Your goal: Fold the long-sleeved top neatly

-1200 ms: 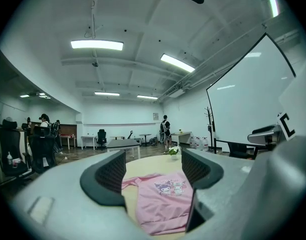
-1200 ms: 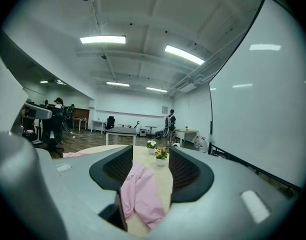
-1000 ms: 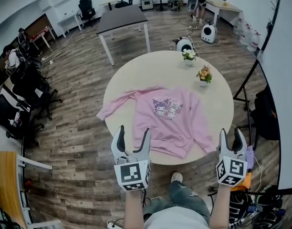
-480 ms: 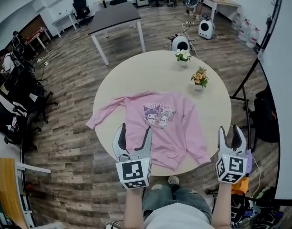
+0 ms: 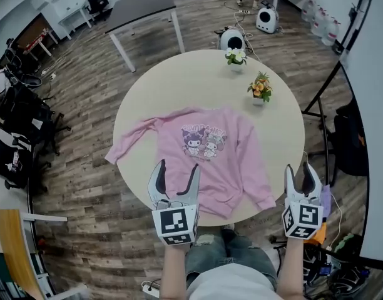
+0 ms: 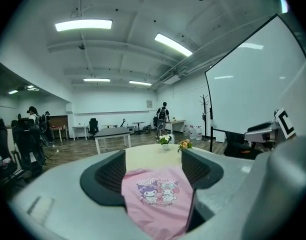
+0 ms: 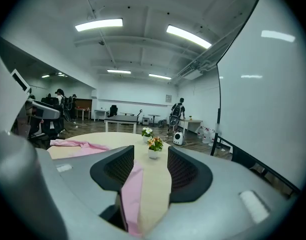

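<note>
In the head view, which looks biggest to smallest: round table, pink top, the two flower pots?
1. Round table
2. Pink top
3. Orange-flower pot and white-flower pot: about alike, the white one farther off, so unranked.

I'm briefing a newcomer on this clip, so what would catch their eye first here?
A pink long-sleeved top with a cartoon print lies spread on the round beige table, one sleeve reaching past its left edge. The open left tongs and right tongs hover at the near edge; two potted flowers stand on the far side.
</note>
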Demonstrator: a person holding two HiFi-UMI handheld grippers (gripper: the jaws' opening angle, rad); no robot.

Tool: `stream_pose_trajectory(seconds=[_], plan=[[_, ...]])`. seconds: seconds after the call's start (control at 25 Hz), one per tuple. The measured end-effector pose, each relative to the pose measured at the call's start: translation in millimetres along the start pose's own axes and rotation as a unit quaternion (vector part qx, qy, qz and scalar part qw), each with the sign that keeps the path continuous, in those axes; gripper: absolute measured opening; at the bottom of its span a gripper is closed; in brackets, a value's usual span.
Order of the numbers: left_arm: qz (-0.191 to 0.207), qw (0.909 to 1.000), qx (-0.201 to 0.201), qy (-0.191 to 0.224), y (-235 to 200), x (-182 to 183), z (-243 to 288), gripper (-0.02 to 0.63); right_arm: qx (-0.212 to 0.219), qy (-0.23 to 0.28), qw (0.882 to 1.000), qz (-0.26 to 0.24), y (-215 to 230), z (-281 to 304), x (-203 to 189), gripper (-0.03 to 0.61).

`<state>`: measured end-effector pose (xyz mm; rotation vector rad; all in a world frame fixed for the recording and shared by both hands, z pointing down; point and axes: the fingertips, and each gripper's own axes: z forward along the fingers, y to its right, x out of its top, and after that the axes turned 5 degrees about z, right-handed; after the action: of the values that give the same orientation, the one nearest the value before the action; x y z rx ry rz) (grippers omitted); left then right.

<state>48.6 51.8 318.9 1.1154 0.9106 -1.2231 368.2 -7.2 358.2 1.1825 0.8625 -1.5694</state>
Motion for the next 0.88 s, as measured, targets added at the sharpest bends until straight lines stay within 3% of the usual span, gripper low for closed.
stream_pose_trajectory(seconds=[0.88], plan=[[0.01, 0.9937, -0.066, -0.09, 29.3, -78.7, 16.1, 0.339, -0.011, -0.143, 0.989, 0.028, -7.8, -14.6, -128.1, 0.23]])
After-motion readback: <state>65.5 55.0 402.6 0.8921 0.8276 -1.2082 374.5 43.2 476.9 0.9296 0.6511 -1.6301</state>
